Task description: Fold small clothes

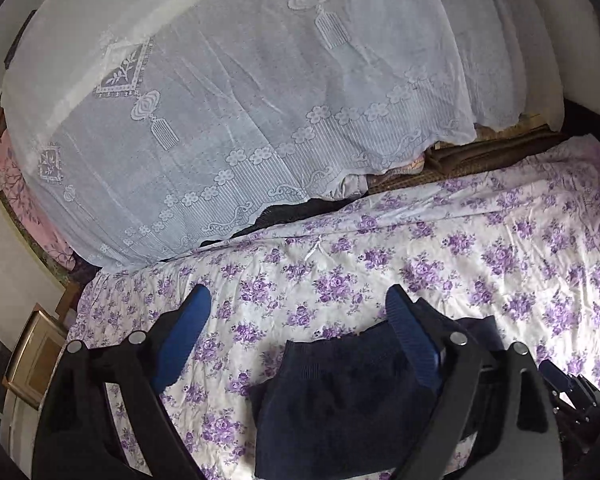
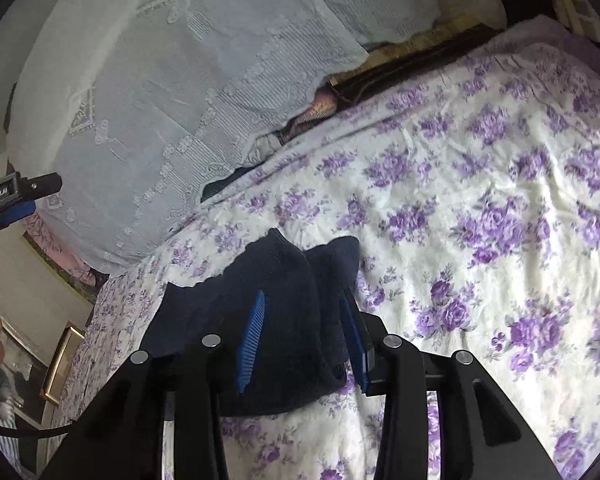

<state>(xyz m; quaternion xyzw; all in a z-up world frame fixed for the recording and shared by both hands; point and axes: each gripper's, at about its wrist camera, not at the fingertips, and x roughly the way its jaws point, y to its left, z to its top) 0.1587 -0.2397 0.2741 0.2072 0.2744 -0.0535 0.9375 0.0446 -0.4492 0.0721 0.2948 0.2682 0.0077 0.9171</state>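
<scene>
A small dark navy garment (image 1: pixel 340 396) lies on the purple-flowered bedsheet (image 1: pixel 480 248). In the left wrist view my left gripper (image 1: pixel 300 300) is open and empty, its blue fingers (image 1: pixel 188 332) wide apart above the garment's far edge. In the right wrist view the same garment (image 2: pixel 284 280) is bunched between the blue pads (image 2: pixel 252 340) of my right gripper (image 2: pixel 304 300), whose jaws stand partly closed around a fold of it. The left gripper's body (image 2: pixel 8 200) shows at the left edge of that view.
A white lace cover (image 1: pixel 240 100) drapes over a tall pile at the back of the bed. Brown folded cloth (image 1: pixel 480 152) lies behind the sheet. A gold picture frame (image 1: pixel 32 356) stands by the bed's left edge. The flowered sheet (image 2: pixel 500 200) spreads to the right.
</scene>
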